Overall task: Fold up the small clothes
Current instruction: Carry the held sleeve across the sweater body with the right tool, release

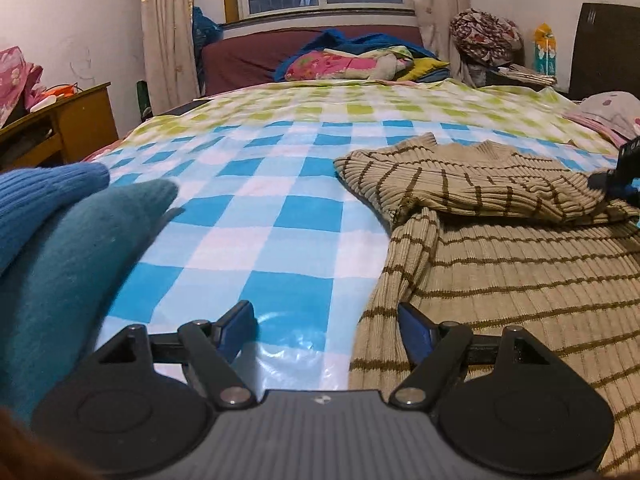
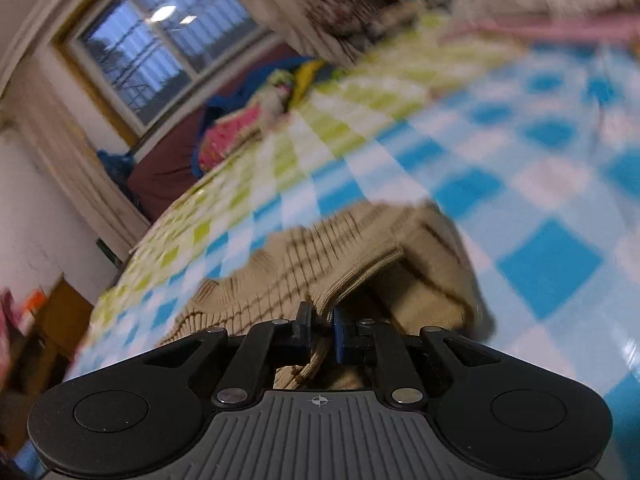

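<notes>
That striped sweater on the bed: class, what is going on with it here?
A person is folding a tan striped sweater on a checked bedspread with two handheld grippers. The right gripper has its jaws pinched on a sweater edge. The left gripper, jaws open, hovers at the sweater's near edge, holding nothing.

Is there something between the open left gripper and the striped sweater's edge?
Nothing visible. The left gripper stands open over bare checked sheet, with the striped sweater edge right at its right-hand finger.
</notes>
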A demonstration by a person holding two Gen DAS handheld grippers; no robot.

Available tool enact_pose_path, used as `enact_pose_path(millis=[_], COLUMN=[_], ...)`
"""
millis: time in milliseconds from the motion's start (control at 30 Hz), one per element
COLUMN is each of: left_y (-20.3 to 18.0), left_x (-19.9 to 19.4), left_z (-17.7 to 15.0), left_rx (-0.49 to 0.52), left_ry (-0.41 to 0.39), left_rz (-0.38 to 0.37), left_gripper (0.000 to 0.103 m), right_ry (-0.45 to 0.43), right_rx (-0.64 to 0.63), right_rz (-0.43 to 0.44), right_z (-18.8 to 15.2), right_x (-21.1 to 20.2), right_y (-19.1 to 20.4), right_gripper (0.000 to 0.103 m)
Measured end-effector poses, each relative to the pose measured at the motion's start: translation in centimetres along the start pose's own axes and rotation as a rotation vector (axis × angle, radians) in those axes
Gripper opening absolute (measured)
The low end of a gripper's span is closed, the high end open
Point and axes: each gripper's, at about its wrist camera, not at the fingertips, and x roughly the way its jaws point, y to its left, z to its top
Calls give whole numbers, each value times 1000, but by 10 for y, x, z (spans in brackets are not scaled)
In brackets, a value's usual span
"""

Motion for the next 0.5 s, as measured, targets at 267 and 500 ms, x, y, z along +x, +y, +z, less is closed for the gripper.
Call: enact_pose_path(millis=[267, 500], left_y=[2, 7], left_x=[-6, -11], left_z=[-3, -11], left_rx=[-16, -25], left_ry=[-13, 8], left_rz=[-5, -26], left_gripper=[84, 84], right_ry=[-51, -15], right_rx=[-26, -124], right_rz=[32, -87], right_z=[13, 4], right_x=[-7, 0], right_y=[7, 4], right_gripper=[7, 13])
